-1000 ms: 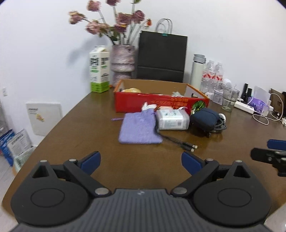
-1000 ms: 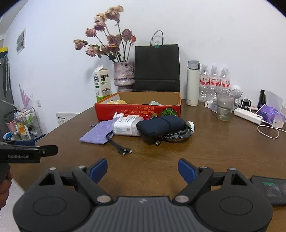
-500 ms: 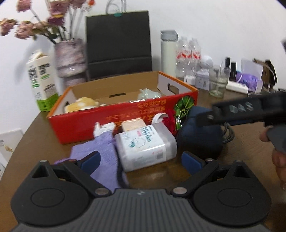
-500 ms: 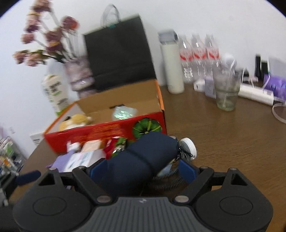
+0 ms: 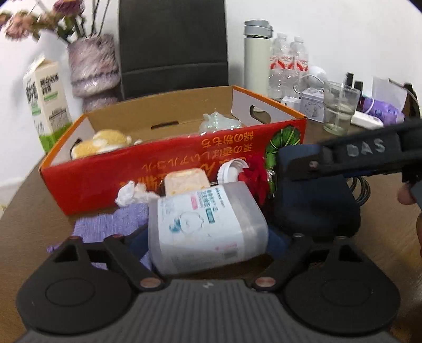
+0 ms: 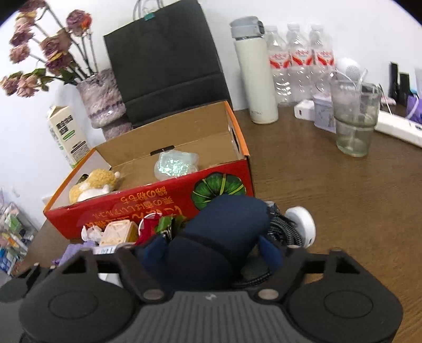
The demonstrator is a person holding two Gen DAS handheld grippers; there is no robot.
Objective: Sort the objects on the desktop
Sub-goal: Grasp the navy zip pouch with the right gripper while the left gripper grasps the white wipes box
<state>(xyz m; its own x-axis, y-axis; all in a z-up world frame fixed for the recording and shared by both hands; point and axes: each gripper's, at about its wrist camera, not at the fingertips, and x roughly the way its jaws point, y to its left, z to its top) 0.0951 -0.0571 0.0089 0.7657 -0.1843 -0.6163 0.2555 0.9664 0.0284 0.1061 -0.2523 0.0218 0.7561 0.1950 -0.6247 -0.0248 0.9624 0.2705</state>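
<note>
With a toy and a packet already in the box (image 6: 237, 137), both grippers have been closing, left (image 5: 208, 237) around the wipes (image 5: 205, 224), right (image 6: 213, 250) around the pouch (image 6: 219, 237) at the box's 6 o'clock, neither lifted yet.

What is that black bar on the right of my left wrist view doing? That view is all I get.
Observer: That is the right gripper. Its own camera shows the navy pouch between its blue fingers; the jaws have just been closing.
Operator: Is anything hidden behind the pouch?
Observer: Yes, a white round puck lies on the table just to the pouch's right.
Operator: And the top of the black bag?
Observer: The black bag has pale handles pinched together by a teal clip.
</note>
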